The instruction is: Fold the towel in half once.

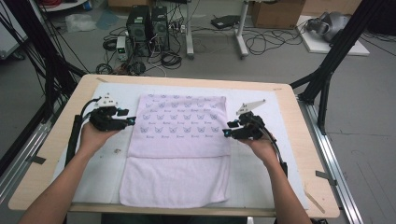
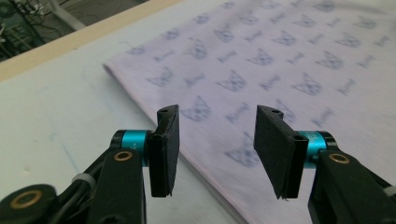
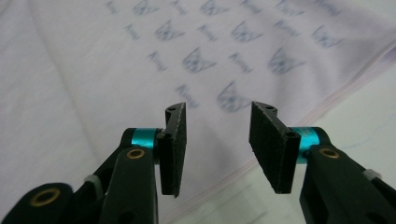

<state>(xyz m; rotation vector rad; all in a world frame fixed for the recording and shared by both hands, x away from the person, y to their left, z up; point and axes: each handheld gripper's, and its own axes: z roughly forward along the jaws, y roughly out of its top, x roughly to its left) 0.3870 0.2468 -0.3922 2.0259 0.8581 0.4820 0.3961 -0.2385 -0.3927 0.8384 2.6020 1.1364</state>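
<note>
A pale pink towel (image 1: 180, 149) lies flat on the white mat (image 1: 271, 177). Its butterfly-printed half is folded over the plain half nearer me. My left gripper (image 1: 128, 116) hovers at the towel's left edge, jaws open, nothing between them. In the left gripper view the left gripper (image 2: 217, 140) stands over the edge of the towel (image 2: 280, 60). At the right edge, my right gripper (image 1: 229, 128) is open and holds nothing. In the right gripper view the right gripper (image 3: 217, 135) frames the hemmed border of the towel (image 3: 93, 70).
The mat covers a wooden table (image 1: 308, 154) with bare rims left and right. Black frame posts (image 1: 327, 70) stand at both far corners. On the floor beyond are computer towers (image 1: 147, 25), cables and a cardboard box (image 1: 275, 11).
</note>
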